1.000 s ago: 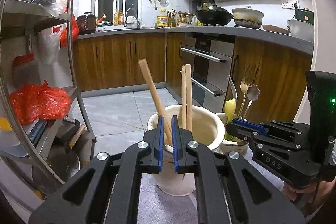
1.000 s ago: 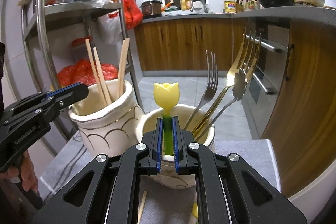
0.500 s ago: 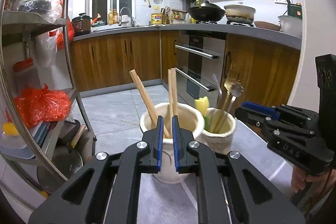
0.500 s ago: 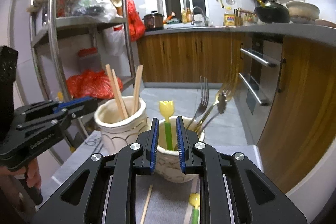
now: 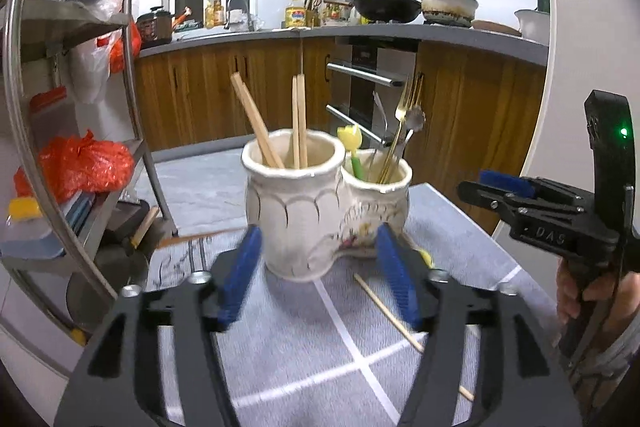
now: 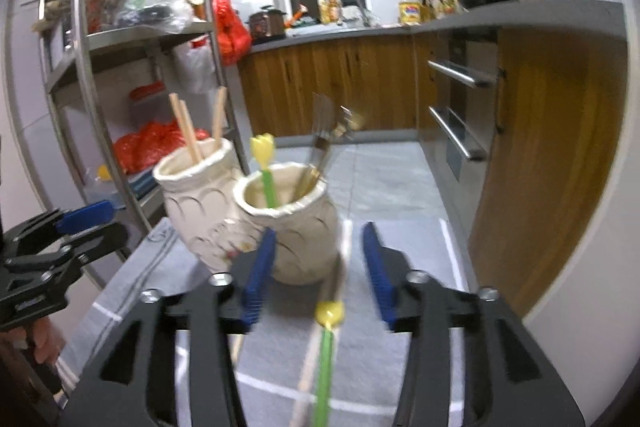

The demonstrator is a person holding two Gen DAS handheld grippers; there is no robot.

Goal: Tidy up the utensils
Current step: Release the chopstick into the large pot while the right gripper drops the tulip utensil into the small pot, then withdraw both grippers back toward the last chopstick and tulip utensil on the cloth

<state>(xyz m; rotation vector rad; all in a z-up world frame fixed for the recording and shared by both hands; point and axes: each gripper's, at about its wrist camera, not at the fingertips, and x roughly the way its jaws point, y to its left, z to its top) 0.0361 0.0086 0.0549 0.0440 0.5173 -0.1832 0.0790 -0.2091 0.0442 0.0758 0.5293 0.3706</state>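
While both grippers were pinched nearly together a moment ago, the left gripper point(image 5: 316, 275) and right gripper point(image 6: 316, 267) now stand wide apart and empty, pulled back from the holder point(image 5: 316, 215), so two deliveries look finished. Four chopsticks point(image 5: 298, 123) stand in its left cup, one tulip pick point(image 5: 352, 151) with forks in the right. On the near surface point(image 5: 280, 347) one chopstick point(image 5: 400, 323) and one tulip pick point(image 6: 326, 355) remain loose.
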